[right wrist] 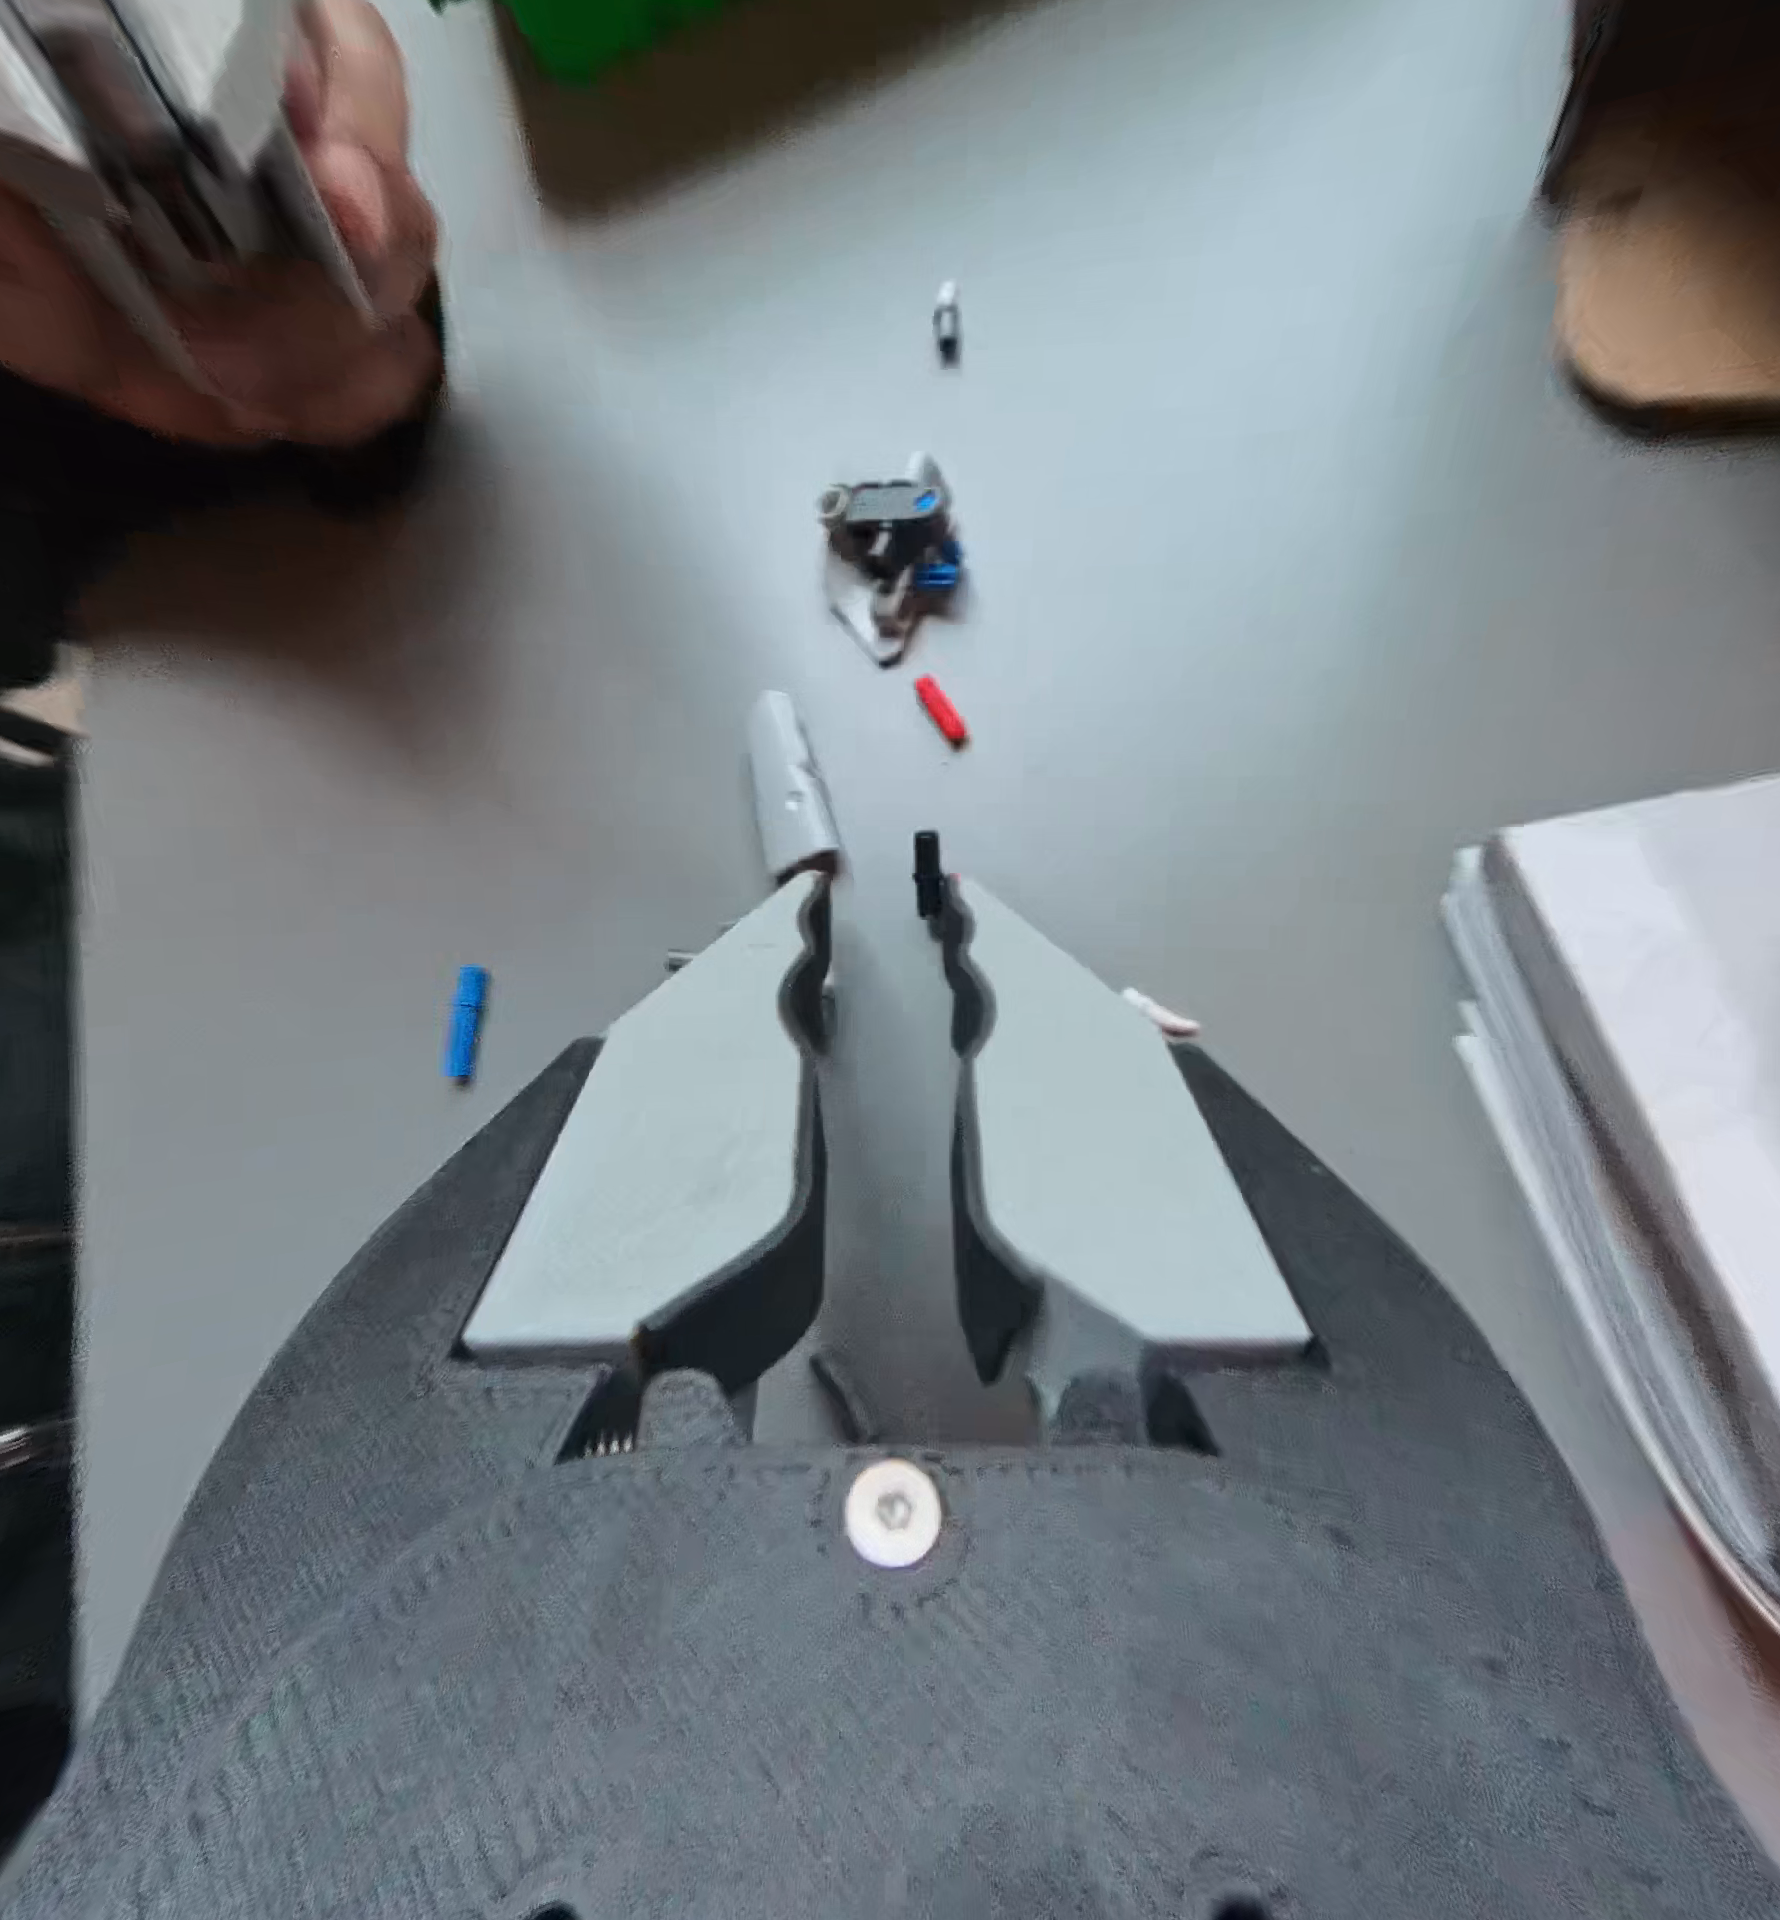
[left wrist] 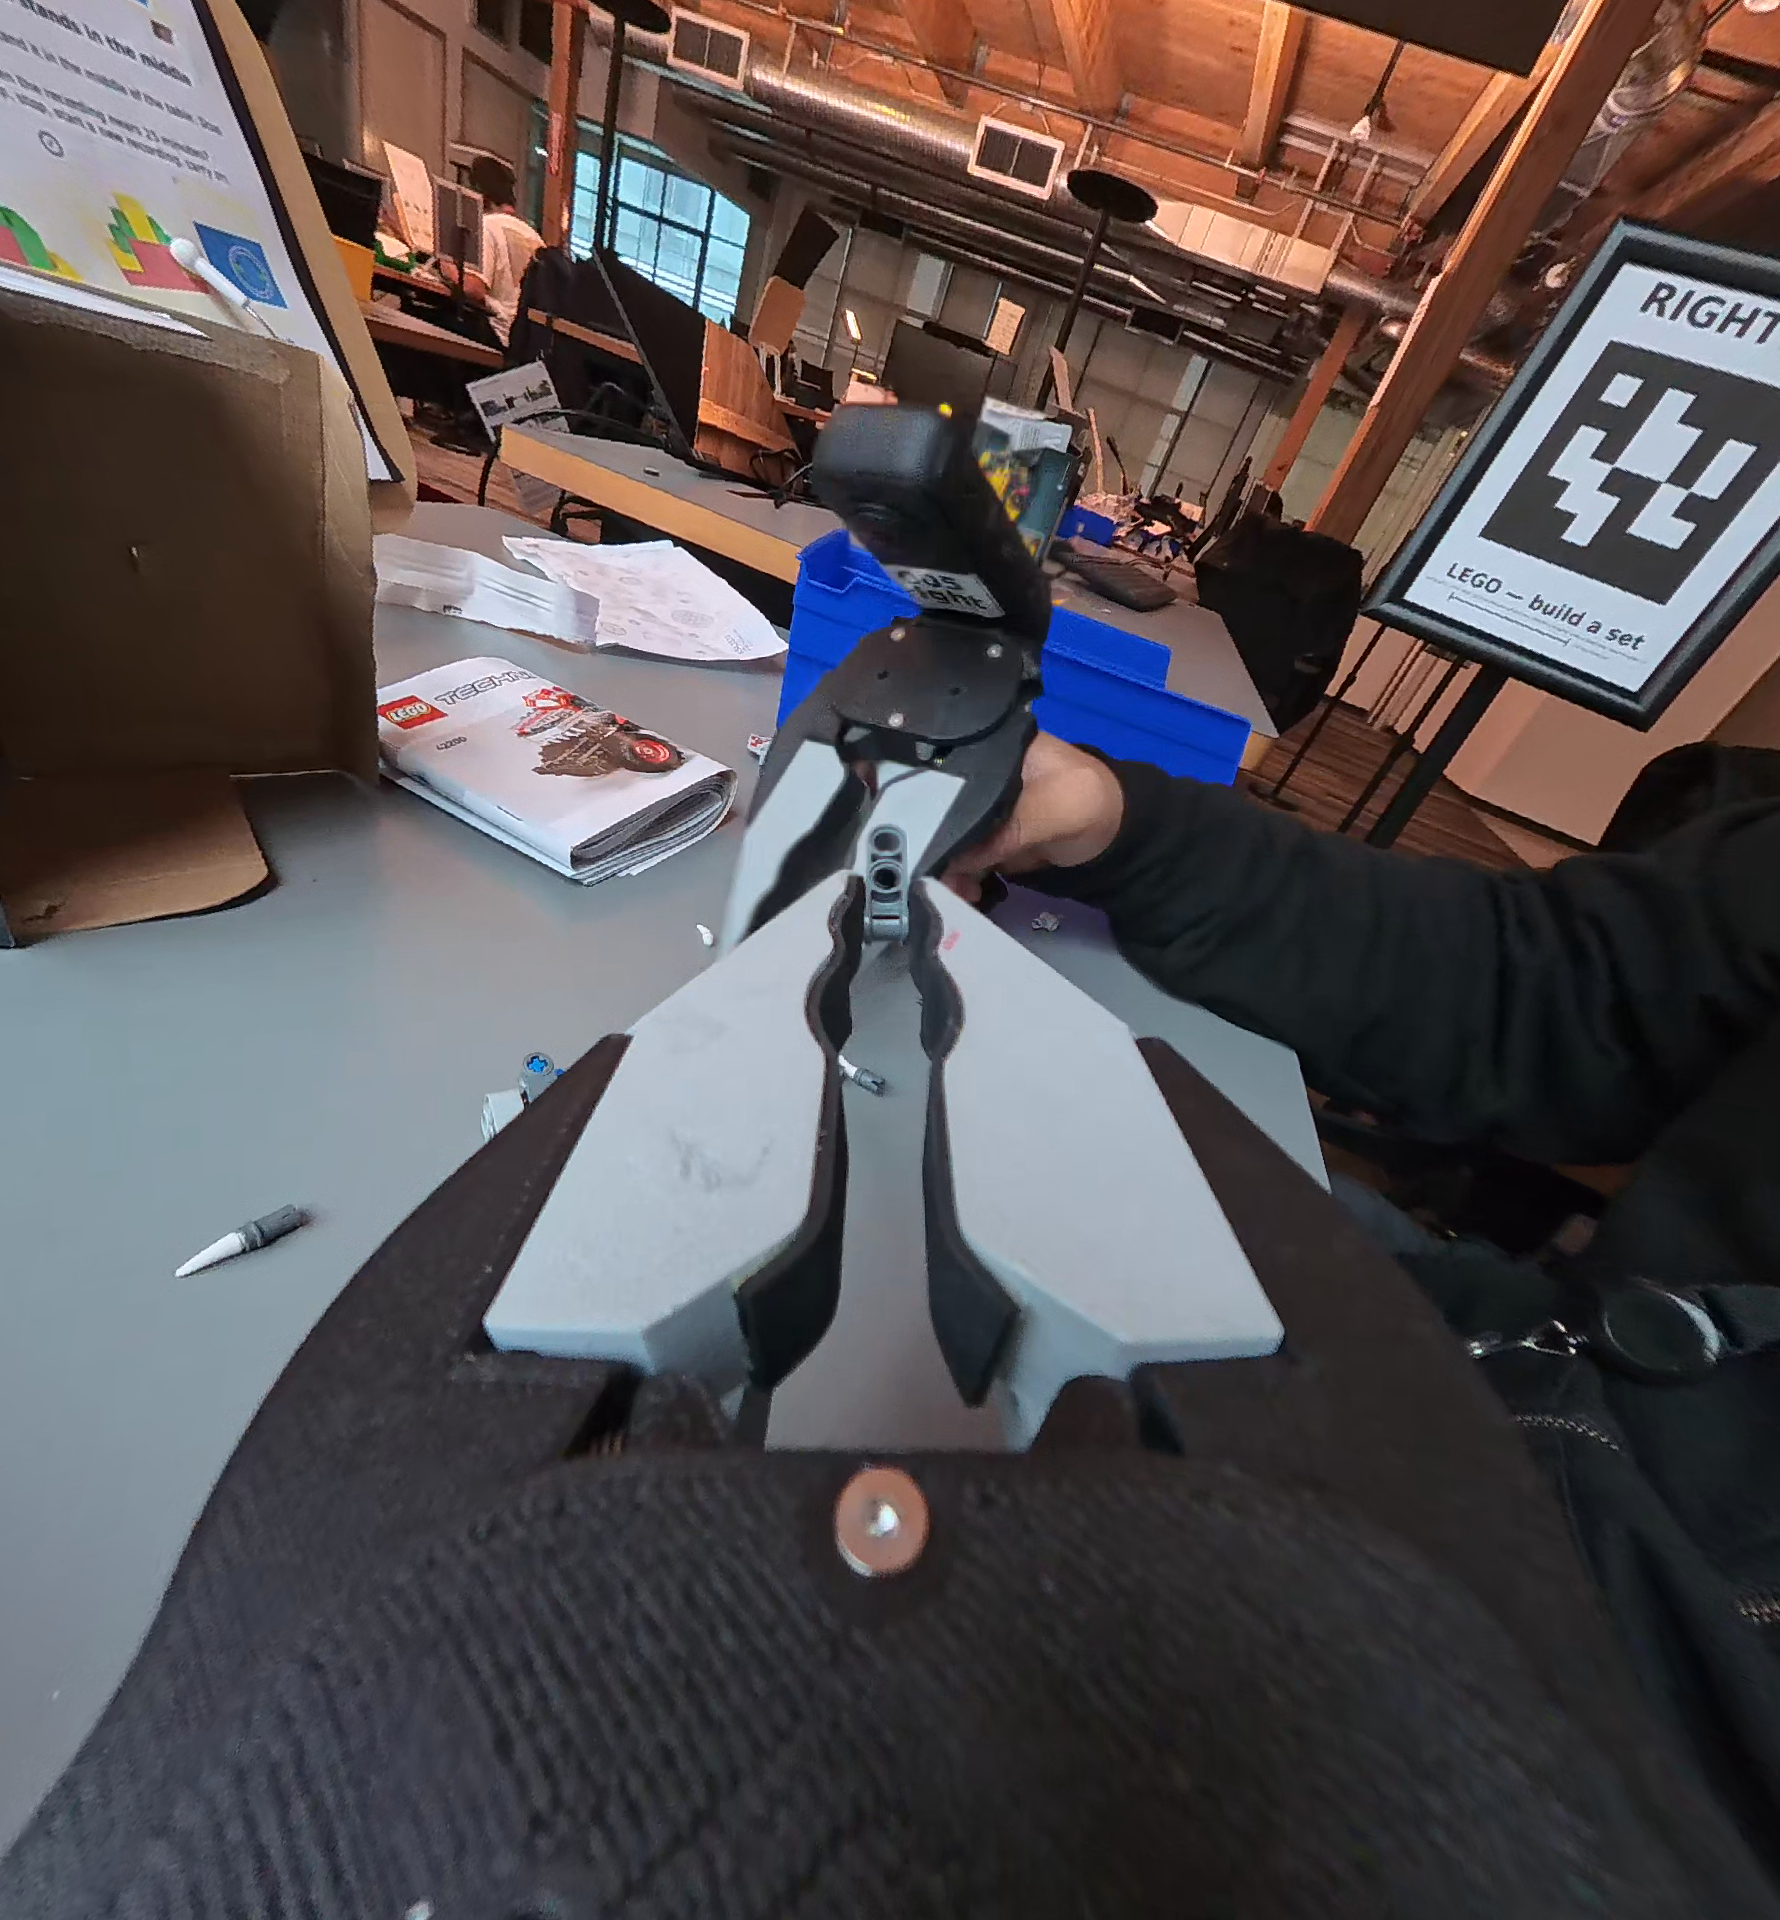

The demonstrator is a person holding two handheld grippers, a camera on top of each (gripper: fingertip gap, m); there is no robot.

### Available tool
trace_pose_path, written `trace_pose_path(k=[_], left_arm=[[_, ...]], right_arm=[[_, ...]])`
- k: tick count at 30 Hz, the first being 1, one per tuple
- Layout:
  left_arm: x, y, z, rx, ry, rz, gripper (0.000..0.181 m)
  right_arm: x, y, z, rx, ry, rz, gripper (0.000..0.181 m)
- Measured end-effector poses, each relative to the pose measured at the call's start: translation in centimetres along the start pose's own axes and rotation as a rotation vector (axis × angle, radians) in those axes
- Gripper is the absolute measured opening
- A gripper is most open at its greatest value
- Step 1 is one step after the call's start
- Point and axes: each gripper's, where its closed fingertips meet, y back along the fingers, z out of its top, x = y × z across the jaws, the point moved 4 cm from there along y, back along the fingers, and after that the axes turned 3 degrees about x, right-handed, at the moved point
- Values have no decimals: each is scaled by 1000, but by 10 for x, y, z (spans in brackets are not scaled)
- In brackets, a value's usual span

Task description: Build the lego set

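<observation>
two hand-held grippers: left hand-held gripper clamping grey connector, right hand-held gripper parted, downward-pointing.

The left hand-held gripper is showing a rough, layer-ribbed black plastic body, matt grey plastic fingers and a shiny metal screw, and it is pinching a small smooth grey plastic lego connector. The smooth matt grey bench is carrying a folded glossy paper instruction booklet and a dull brown cardboard box.
</observation>
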Motion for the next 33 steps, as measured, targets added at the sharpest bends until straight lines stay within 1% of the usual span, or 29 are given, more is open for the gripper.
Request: trace_pose_path(k=[1, 2, 3, 4, 9, 10, 12, 14, 16, 19, 22, 25, 26, 27, 33], left_arm=[[0, 0, 0, -1, 4, -3, 6], [0, 0, 0, -4, 6, -4, 5], [0, 1, 0, -6, 6, -4, 6], [0, 1, 0, -7, 6, -4, 6], [-1, -2, -1, 1, 42, -38, 6], [-1, -3, -1, -2, 66, -50, 6], [0, -6, 0, -27, 144, -85, 6], [0, -10, 0, -67, 235, -130, 5], [2, -15, -1, -75, 298, -157, 6], [2, -19, -2, -65, 317, -161, 5], [0, -22, -4, -43, 305, -159, 5], [0, -28, -5, -23, 295, -147, 5], [0, -30, -6, -10, 292, -138, 5], [0, -33, -8, 8, 289, -129, 6], [9, -48, -9, 72, 265, -116, 6]], right_arm=[[2, 2, 2, 6, -13, 33, 32], [2, 6, 6, -21, 13, 14, 40], [6, 11, 13, -78, 69, -8, 36], [8, 14, 17, -105, 108, -41, 35], [3, 6, 7, 4, 165, -137, 34], [9, 7, 12, -36, 184, -116, 28], [30, 13, 28, -173, 197, 7, 25], [45, 19, 41, -280, 164, 117, 20], [57, 22, 48, -334, 135, 232, 17], [63, 23, 51, -356, 89, 314, 19], [60, 22, 53, -367, 54, 313, 12], [59, 19, 52, -356, 45, 297, 9], [58, 19, 52, -353, 42, 300, 3], [57, 20, 52, -351, 40, 299, 2], [41, 30, 44, -358, 31, 257, 1]])
